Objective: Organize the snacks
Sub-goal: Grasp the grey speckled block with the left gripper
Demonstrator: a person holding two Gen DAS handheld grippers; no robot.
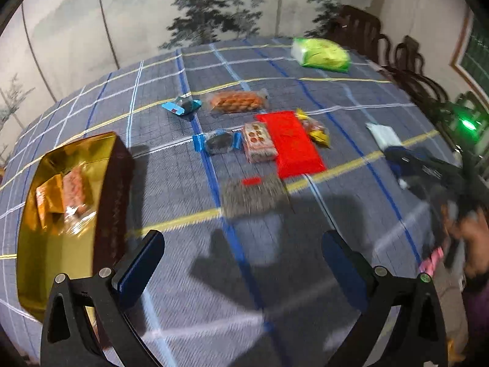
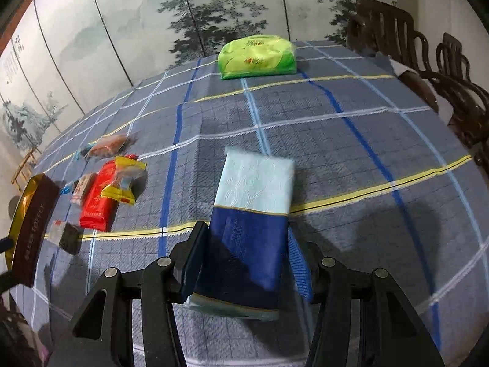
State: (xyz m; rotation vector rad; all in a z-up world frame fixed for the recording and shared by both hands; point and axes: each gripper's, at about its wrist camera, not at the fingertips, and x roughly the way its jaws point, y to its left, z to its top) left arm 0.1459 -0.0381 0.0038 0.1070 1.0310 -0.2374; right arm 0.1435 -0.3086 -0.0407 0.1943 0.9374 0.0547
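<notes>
A gold-lined box [image 1: 65, 205] stands at the left with a few snack packs inside; it shows at the far left in the right wrist view [image 2: 32, 226]. Loose snacks lie mid-table: a red pack [image 1: 292, 143], a cookie pack [image 1: 259, 142], a blue-ended dark pack [image 1: 217, 143], an orange bag [image 1: 238, 101], a blue wrapper [image 1: 182, 107], a grey pack [image 1: 253, 195] and a yellow-ended candy [image 2: 123, 180]. My left gripper [image 1: 243, 263] is open and empty above the cloth. My right gripper [image 2: 244, 260] is shut on a blue and pale tissue pack [image 2: 250, 214].
A green tissue pack [image 2: 258, 56] lies at the far side of the checked tablecloth [image 2: 351, 153]. Dark wooden chairs [image 2: 428, 61] stand at the right edge. A painted folding screen [image 2: 152, 15] runs behind the table.
</notes>
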